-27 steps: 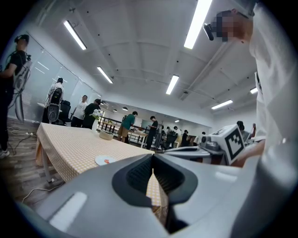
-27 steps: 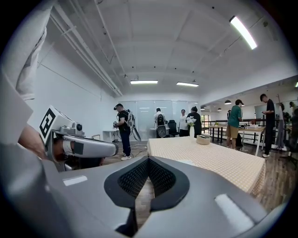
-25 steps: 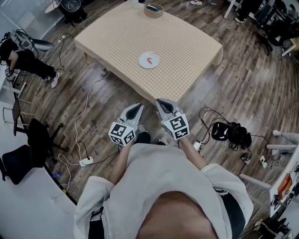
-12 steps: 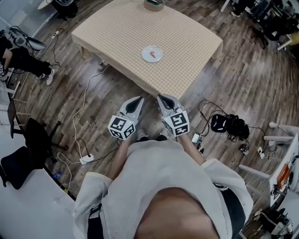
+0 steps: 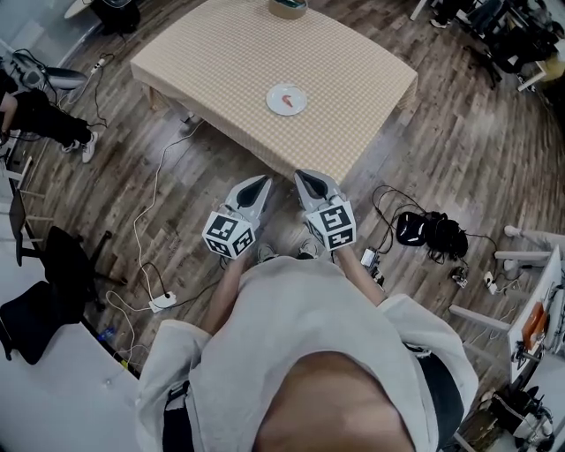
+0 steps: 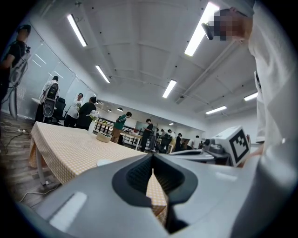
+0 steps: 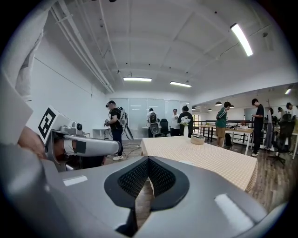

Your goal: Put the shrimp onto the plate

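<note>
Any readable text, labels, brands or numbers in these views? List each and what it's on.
No readable text in any view.
Left cube on the left gripper and right cube on the right gripper: black-and-white square marker patterns only, no letters or digits.
Plate and checked tablecloth: no print visible.
Background gear and people: too small to read.

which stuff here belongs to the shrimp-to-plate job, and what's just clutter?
Job:
- shrimp, already lying on the plate
- table
- left gripper and right gripper, both shut and empty, short of the table

Lying about:
- round container at the table's far edge
- black gear, power strip and cables on the floor
- black chair
</note>
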The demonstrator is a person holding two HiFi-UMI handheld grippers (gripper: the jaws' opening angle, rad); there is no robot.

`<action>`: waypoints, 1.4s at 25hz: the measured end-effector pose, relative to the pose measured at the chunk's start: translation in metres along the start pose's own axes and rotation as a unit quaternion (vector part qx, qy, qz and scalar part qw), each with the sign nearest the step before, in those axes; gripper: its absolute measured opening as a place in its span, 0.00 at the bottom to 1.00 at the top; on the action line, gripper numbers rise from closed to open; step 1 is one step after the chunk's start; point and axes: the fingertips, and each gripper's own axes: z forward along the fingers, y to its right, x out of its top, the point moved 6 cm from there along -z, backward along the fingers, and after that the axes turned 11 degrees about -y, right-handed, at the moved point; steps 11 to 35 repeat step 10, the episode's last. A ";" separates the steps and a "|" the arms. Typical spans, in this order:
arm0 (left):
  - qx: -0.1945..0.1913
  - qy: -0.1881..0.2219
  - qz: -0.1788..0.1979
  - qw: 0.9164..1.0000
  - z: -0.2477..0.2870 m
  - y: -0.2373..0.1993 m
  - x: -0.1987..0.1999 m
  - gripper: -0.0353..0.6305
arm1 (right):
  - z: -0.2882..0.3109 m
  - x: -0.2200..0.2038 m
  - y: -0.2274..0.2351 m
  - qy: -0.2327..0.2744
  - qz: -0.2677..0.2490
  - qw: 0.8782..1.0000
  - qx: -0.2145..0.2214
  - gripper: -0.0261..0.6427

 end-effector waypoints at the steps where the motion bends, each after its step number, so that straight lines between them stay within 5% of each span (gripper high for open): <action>1: -0.001 0.001 0.000 1.000 0.000 0.001 0.000 0.07 | 0.000 -0.001 0.000 -0.001 0.000 1.000 0.000 0.03; 35: -0.004 0.007 0.009 1.000 0.015 0.007 0.007 0.07 | 0.002 0.005 0.015 0.008 -0.004 1.000 0.006 0.03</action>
